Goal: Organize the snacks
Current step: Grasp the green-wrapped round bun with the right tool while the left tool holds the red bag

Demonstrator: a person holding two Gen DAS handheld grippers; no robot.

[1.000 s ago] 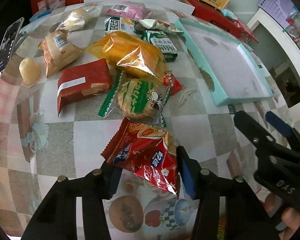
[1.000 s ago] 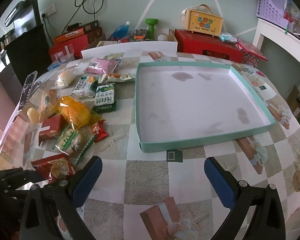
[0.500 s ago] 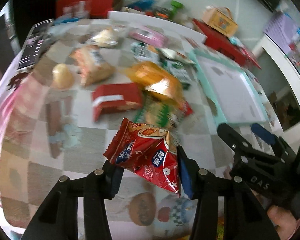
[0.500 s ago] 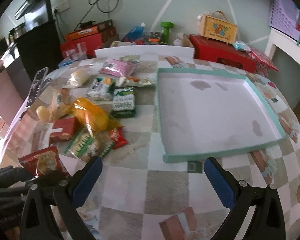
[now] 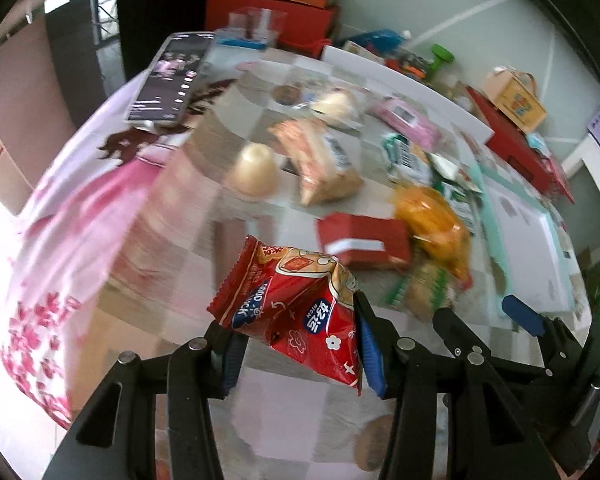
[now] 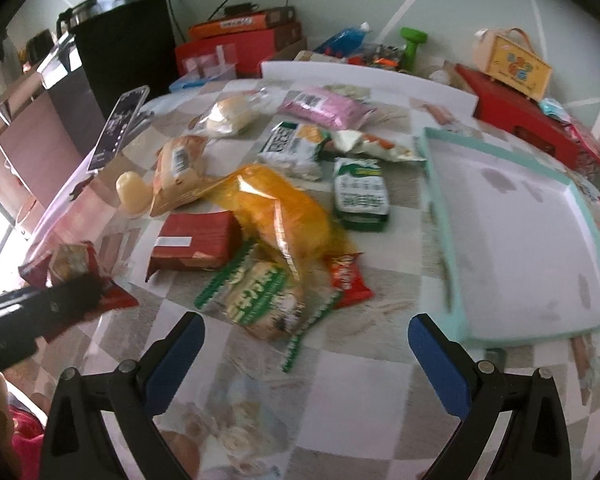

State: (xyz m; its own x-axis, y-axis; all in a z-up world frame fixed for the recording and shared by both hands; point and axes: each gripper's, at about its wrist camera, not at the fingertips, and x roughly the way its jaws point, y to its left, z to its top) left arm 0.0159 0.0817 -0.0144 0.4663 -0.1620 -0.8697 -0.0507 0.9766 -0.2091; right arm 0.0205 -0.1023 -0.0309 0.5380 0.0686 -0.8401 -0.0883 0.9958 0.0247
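Left wrist view: left gripper (image 5: 296, 350) is clenching a red snack packet (image 5: 296, 304), holding it up off the table (image 5: 172, 240), well apart from the teal tray (image 5: 548, 240) at far right; background is blurring so small items are hard to tell. The right gripper (image 5: 476, 316) is showing here at lower right with fingers spread. Right wrist view: right gripper (image 6: 306, 340) is hanging released, jaws wide, nothing between them, hovering near a green-striped cracker pack (image 6: 260, 300). Tray (image 6: 440, 216) is sitting bare inside, so judging from this the sorting is barely starting: one packet lifted, none placed. Count of loose snacks on the table in this view, about eleven: one orange bag (image 6: 276, 208), one red box (image 6: 196, 244), one small red sachet (image 6: 346, 278), one green-striped pack, two green-white packs (image 6: 362, 196), one pink pack (image 6: 324, 106), one white-orange sachet (image 6: 372, 146), one bun in clear wrap (image 6: 230, 116), one tan pastry pack (image 6: 178, 166), one jelly cup (image 6: 132, 192). One phone (image 6: 120, 132) is lying at the table edge, not a snack.
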